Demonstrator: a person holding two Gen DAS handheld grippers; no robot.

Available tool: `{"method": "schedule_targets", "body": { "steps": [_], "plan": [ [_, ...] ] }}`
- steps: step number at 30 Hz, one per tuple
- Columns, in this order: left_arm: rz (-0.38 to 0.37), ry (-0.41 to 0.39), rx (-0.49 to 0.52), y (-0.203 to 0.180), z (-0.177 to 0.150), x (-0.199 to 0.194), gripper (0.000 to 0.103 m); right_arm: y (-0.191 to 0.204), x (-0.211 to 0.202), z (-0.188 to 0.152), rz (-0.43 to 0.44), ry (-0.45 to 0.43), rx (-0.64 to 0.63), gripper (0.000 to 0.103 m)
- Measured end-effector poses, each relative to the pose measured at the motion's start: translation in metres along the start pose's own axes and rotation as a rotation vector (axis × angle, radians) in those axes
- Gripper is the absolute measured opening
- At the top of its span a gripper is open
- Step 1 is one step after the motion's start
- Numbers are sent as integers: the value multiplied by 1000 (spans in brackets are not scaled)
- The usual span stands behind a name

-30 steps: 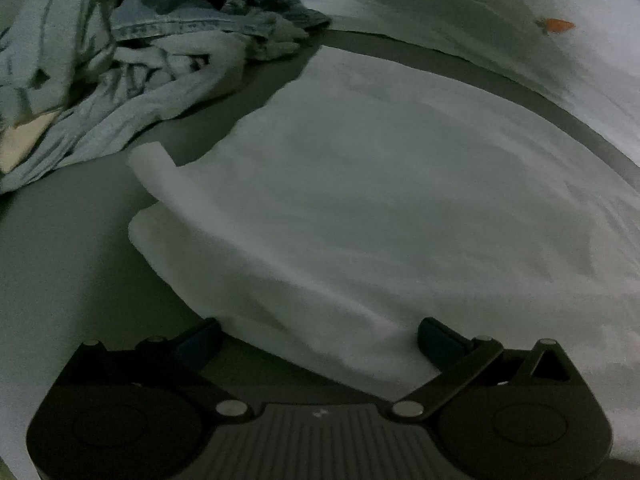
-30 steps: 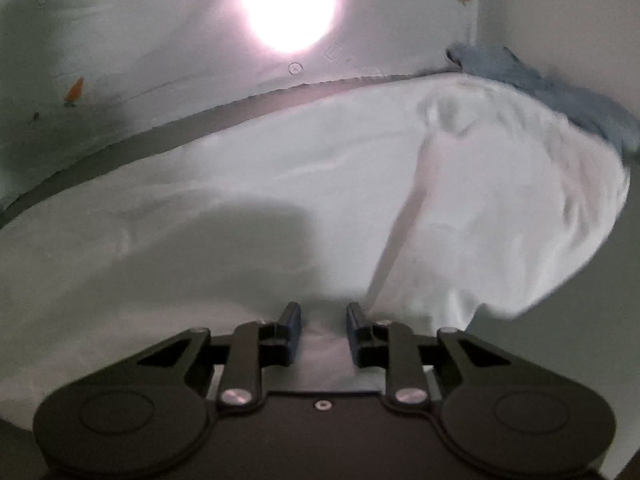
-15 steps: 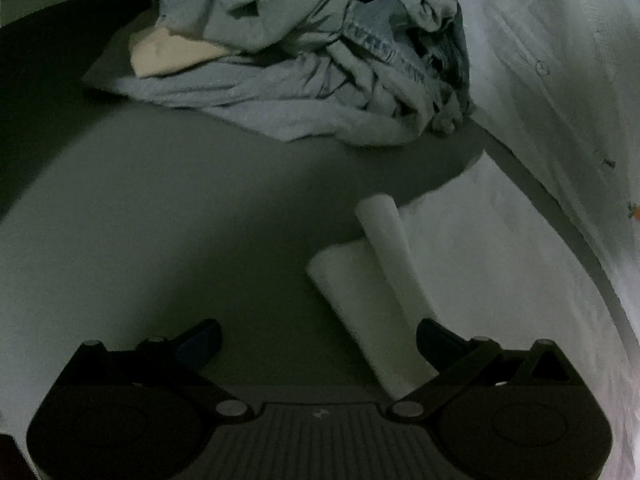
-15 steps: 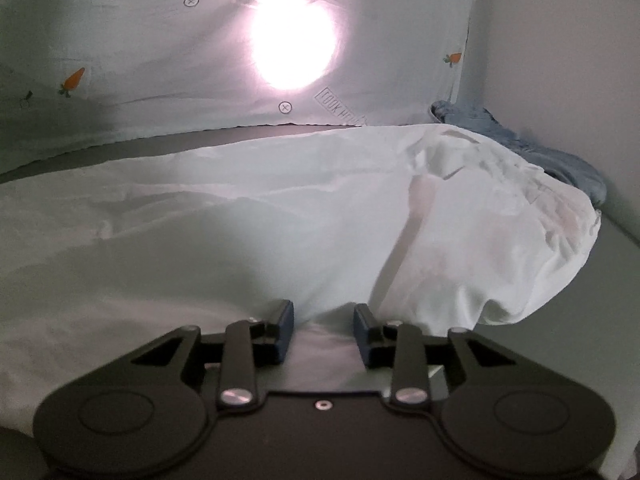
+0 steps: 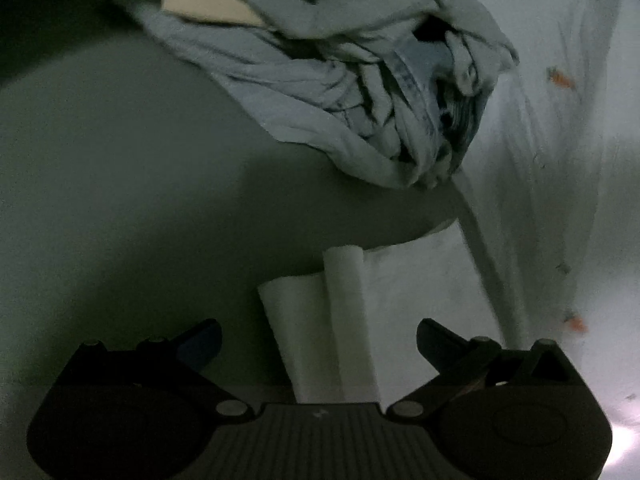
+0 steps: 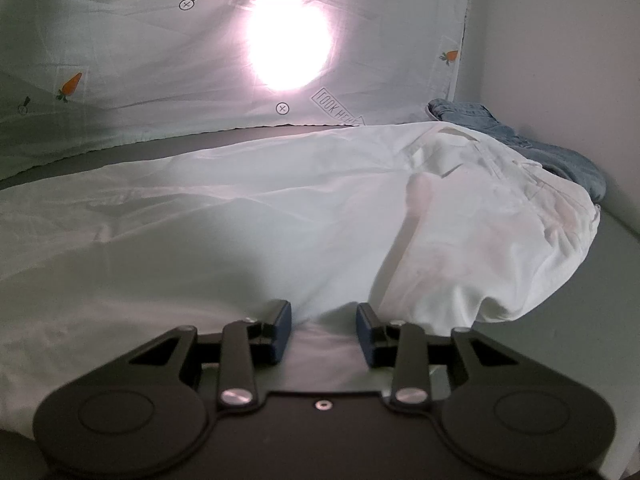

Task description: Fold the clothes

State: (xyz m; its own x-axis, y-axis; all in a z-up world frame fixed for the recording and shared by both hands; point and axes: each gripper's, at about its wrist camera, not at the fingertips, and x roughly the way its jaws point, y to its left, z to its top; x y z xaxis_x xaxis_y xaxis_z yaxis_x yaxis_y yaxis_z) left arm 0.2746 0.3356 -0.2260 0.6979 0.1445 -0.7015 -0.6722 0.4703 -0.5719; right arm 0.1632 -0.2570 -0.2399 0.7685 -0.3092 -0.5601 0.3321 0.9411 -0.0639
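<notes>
Left wrist view: the left gripper, jaws spread wide and holding nothing, has swung away from the broad white cloth toward the narrow end of the trousers, where a rolled hem lies over the grey tabletop. That suggests it is lining up to take this end for a fold. The laundry pile sits near, beyond the hem, toward the sheet-hung far edge.

Right wrist view: the right gripper has opened from nearly closed to half-spread, empty, above the trousers' near edge. Jeans crowd the far right corner, touching the waistband.
</notes>
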Motion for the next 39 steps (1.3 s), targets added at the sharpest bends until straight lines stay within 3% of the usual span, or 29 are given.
{"method": "schedule_targets", "body": {
  "steps": [2, 3, 5, 7, 11, 14, 17, 19, 22, 24, 26, 27, 29, 31, 32, 35, 36, 39],
  "plan": [
    [26, -16, 31, -7, -1, 2, 85, 0, 0, 0, 2, 0, 3, 37],
    [16, -9, 42, -9, -1, 5, 56, -1, 0, 0, 3, 0, 6, 37],
    [9, 6, 24, -9, 1, 11, 52, -2, 0, 0, 8, 1, 12, 37],
    [-53, 22, -23, -6, 6, 14, 15, -4, 0, 0, 15, 2, 22, 37],
    [-131, 26, -18, -19, 14, 11, 14, -8, 1, -1, 34, 3, 47, 38],
    [-277, 30, 50, -55, 12, -5, 13, -11, 1, -1, 51, 3, 67, 39],
    [-464, 66, 184, -115, -9, -27, 13, -15, 2, -2, 70, 2, 84, 41],
    [-586, 140, 326, -161, -39, -40, 13, -16, 2, -2, 81, 2, 91, 42],
    [-726, 383, 550, -205, -100, -32, 23, -17, 2, -2, 101, 1, 96, 46],
    [-692, 541, 652, -216, -144, -11, 29, -18, 2, -2, 116, 2, 96, 52],
    [-558, 671, 686, -213, -173, 15, 31, -17, 3, -2, 128, 5, 86, 55],
    [-511, 698, 693, -210, -179, 20, 31, -17, 3, -1, 131, 7, 75, 55],
    [-519, 687, 687, -205, -177, 15, 39, -18, 3, 1, 149, 20, 42, 56],
    [-571, 664, 636, -201, -162, 4, 66, -24, 6, 9, 185, 65, 48, 57],
    [-607, 648, 591, -197, -151, -3, 71, -28, 7, 14, 210, 97, 59, 60],
    [-655, 573, 473, -187, -121, -14, 74, -42, 13, 35, 325, 226, 134, 75],
    [-663, 544, 433, -182, -110, -17, 77, -47, 14, 42, 362, 259, 186, 74],
    [-543, 426, 397, -167, -85, -18, 78, -61, 14, 52, 544, 286, 406, 60]
  ]
}}
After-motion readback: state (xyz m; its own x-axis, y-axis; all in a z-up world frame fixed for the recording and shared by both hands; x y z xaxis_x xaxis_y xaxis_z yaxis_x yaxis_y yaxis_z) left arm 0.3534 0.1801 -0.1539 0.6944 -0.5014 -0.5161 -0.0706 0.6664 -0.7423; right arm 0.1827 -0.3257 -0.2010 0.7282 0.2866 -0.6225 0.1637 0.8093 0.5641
